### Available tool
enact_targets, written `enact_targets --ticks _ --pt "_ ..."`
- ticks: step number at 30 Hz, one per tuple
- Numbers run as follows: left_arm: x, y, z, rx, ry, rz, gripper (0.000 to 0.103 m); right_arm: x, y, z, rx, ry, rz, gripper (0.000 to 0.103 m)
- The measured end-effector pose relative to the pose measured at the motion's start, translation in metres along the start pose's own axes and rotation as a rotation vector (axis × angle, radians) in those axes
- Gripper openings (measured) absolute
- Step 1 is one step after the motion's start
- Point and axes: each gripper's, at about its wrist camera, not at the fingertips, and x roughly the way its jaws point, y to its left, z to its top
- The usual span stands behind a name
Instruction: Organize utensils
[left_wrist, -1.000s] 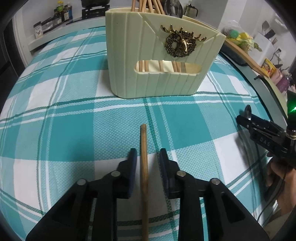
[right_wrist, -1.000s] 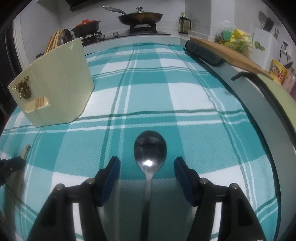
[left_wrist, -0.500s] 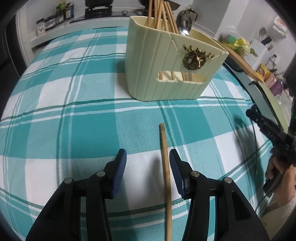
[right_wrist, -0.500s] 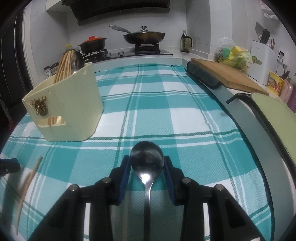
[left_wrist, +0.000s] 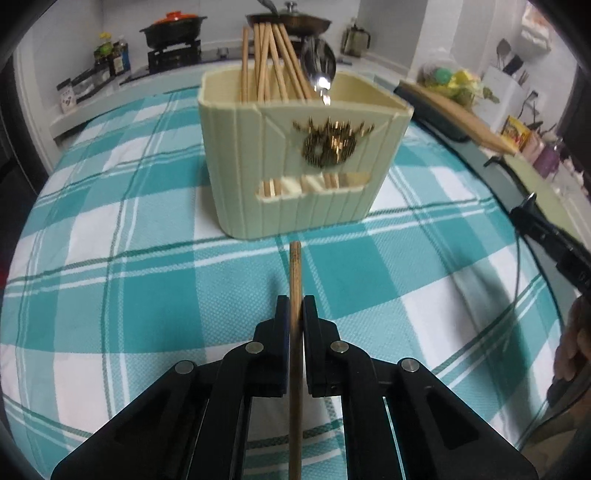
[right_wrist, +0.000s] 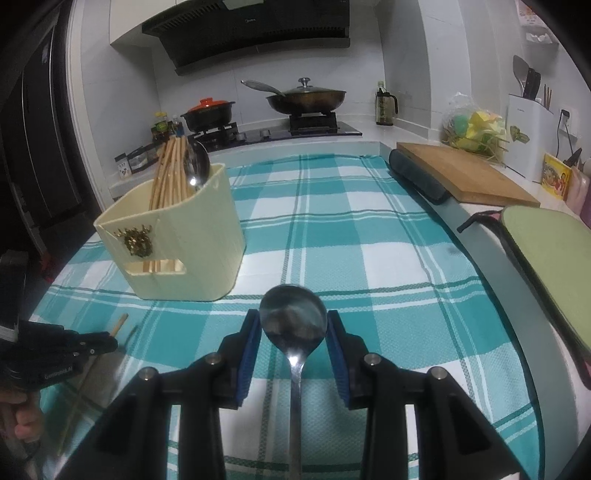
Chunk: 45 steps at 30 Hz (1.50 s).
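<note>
A cream utensil holder (left_wrist: 299, 162) with a gold deer emblem stands on the teal checked cloth; it also shows in the right wrist view (right_wrist: 173, 243). Several wooden chopsticks (left_wrist: 269, 62) and a metal spoon (left_wrist: 319, 72) stand in it. My left gripper (left_wrist: 294, 314) is shut on a wooden chopstick (left_wrist: 295, 273), held above the cloth and pointing at the holder's front. My right gripper (right_wrist: 293, 325) is shut on a steel spoon (right_wrist: 293, 321), bowl forward, lifted above the cloth to the right of the holder.
The checked cloth (right_wrist: 369, 236) covers the table. A wooden cutting board (right_wrist: 461, 173) and a dark rolled item (right_wrist: 417, 177) lie at the right edge, a green board (right_wrist: 546, 258) nearer. A stove with pans (right_wrist: 306, 99) is behind.
My left gripper has closed on the chopstick and lifted it toward the holder. My right gripper, shut on the spoon, has risen higher above the cloth.
</note>
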Motion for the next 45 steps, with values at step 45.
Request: enact_targets --ticks 45 --pt "-0.144 0.022 0.011 -0.105 -0.36 -0.118 0.005 -0.12 0.035 0.046 -0.016 -0.209 0.063 0.015"
